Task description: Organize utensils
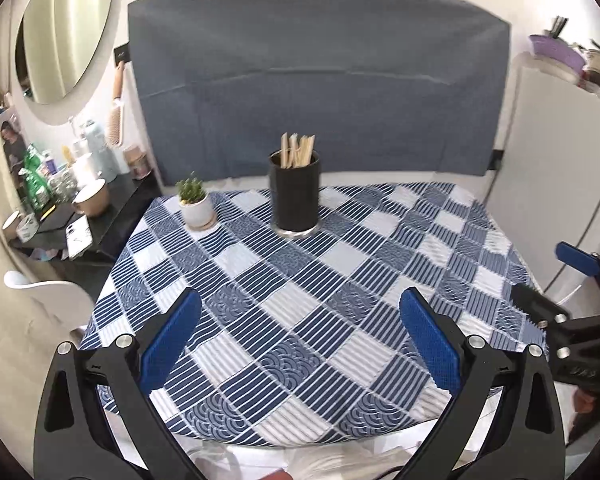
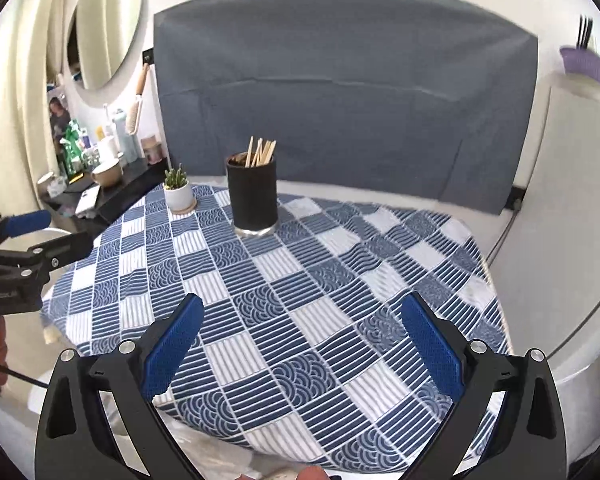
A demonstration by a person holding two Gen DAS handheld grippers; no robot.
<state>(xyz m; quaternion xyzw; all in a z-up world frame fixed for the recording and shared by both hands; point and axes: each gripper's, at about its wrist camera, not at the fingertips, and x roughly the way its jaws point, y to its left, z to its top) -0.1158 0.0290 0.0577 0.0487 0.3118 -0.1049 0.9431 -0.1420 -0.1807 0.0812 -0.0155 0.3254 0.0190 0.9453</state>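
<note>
A black cylindrical holder [image 1: 295, 196] [image 2: 252, 197] stands upright toward the back of the checked tablecloth [image 1: 300, 300] [image 2: 284, 296], with several wooden utensil sticks [image 1: 296, 151] [image 2: 261, 152] poking out of its top. My left gripper [image 1: 300, 308] hovers open over the table's near edge, nothing between its blue pads [image 1: 172, 340]. My right gripper [image 2: 302, 310] is also open and empty, held over the near right part of the table. Each gripper shows at the edge of the other's view: the right gripper [image 1: 548, 280] and the left gripper [image 2: 56, 230].
A small potted plant [image 1: 196, 204] [image 2: 178, 192] sits left of the holder. A black side shelf [image 1: 100, 216] with bottles, cups and a phone lies to the left, under an oval mirror [image 1: 64, 28]. A grey padded panel [image 1: 320, 80] backs the table; a white cabinet [image 1: 560, 184] is on the right.
</note>
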